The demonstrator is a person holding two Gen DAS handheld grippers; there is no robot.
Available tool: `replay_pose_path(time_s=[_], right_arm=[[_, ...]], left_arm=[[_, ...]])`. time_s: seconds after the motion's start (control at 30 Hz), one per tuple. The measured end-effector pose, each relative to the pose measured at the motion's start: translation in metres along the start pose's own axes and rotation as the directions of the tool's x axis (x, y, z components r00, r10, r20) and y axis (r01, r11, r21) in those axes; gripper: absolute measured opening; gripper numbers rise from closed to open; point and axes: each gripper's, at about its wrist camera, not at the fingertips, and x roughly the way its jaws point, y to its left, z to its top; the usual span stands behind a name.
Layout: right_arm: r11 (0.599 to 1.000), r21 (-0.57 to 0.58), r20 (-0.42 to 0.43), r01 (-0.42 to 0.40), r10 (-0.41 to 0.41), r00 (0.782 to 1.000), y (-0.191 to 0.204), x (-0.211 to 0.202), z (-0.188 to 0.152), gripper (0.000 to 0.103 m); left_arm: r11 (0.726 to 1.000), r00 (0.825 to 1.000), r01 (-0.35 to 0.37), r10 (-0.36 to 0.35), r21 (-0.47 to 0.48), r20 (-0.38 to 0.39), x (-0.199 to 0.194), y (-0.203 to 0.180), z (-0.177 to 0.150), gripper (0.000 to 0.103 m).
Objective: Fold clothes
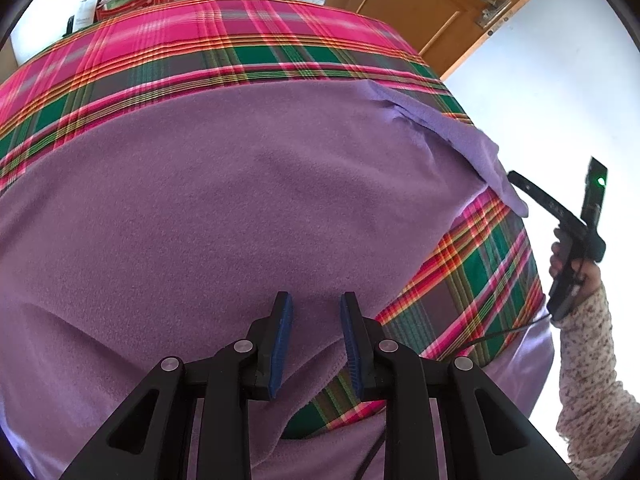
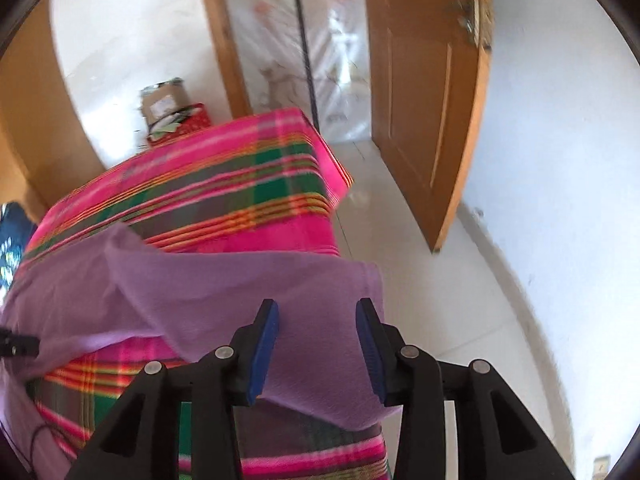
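Observation:
A purple fleece garment [image 1: 224, 208] lies spread flat over a table covered with a pink and green plaid cloth [image 1: 240, 52]. My left gripper [image 1: 316, 320] is open, its blue pads just above the garment's near hem. One sleeve [image 1: 480, 152] reaches toward the table's right edge. In the right wrist view that purple sleeve [image 2: 320, 316] hangs over the table's corner, and my right gripper [image 2: 318, 328] is open with the sleeve between and under its jaws, not clamped. The right gripper, held in a hand, also shows in the left wrist view [image 1: 576, 236] off the table's right side.
A wooden door [image 2: 424, 92] stands open on the right over a white tiled floor [image 2: 448, 288]. A red box with cardboard parcels [image 2: 176, 116] sits beyond the table's far edge. Plaid cloth [image 2: 224, 184] covers the table's far end. A dark patterned item [image 2: 10, 236] lies at the left.

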Motion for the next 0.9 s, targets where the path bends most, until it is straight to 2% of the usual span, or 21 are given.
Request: replay_pose_path(time_s=[0.1,0.23,0.37,0.4,0.43,0.47,0.6,0.8,0.9], right_arm=[[0.995,0.089,-0.031,-0.05,0.053,0.998,-0.018,0.016,0.006,0.041],[0.968,0.204,-0.047,-0.144,0.157,0.987,-0.034,0.031,0.013,0.041],[0.954,0.249,-0.051,-0.168,0.186,0.981,-0.039,0.041,0.017,0.041],[0.951,0.259,-0.053,-0.168,0.188,0.981,-0.04,0.042,0.018,0.037],[0.952,0.263,-0.058,-0.154,0.175,0.983,-0.04,0.044,0.018,0.022],[0.957,0.255,-0.061,-0.141,0.161,0.985,-0.04,0.044,0.019,0.021],[0.968,0.219,-0.048,-0.124,0.137,0.989,-0.036,0.039,0.023,0.006],[0.979,0.196,0.015,-0.06,0.058,0.998,-0.035,0.03,0.041,0.005],[0.984,0.176,0.046,0.015,-0.023,0.999,-0.037,0.031,0.053,0.005]], left_arm=[[1.0,1.0,0.001,-0.001,-0.001,-0.001,0.0,0.0,0.0,0.026],[1.0,1.0,0.005,-0.005,-0.008,-0.001,0.001,0.002,0.0,0.026],[1.0,1.0,0.005,-0.005,-0.006,-0.002,0.001,0.002,0.0,0.026],[1.0,1.0,0.005,-0.005,-0.007,-0.002,0.001,0.003,0.0,0.026],[1.0,1.0,0.007,-0.007,-0.01,-0.002,0.001,0.003,0.0,0.026],[1.0,1.0,0.008,-0.008,-0.01,-0.001,0.001,0.003,0.0,0.026],[1.0,1.0,0.007,-0.007,-0.009,-0.001,0.001,0.003,-0.001,0.026],[1.0,1.0,0.005,-0.005,-0.011,-0.003,0.001,0.001,0.0,0.026],[1.0,1.0,0.005,-0.006,-0.006,-0.004,0.001,0.0,0.0,0.026]])
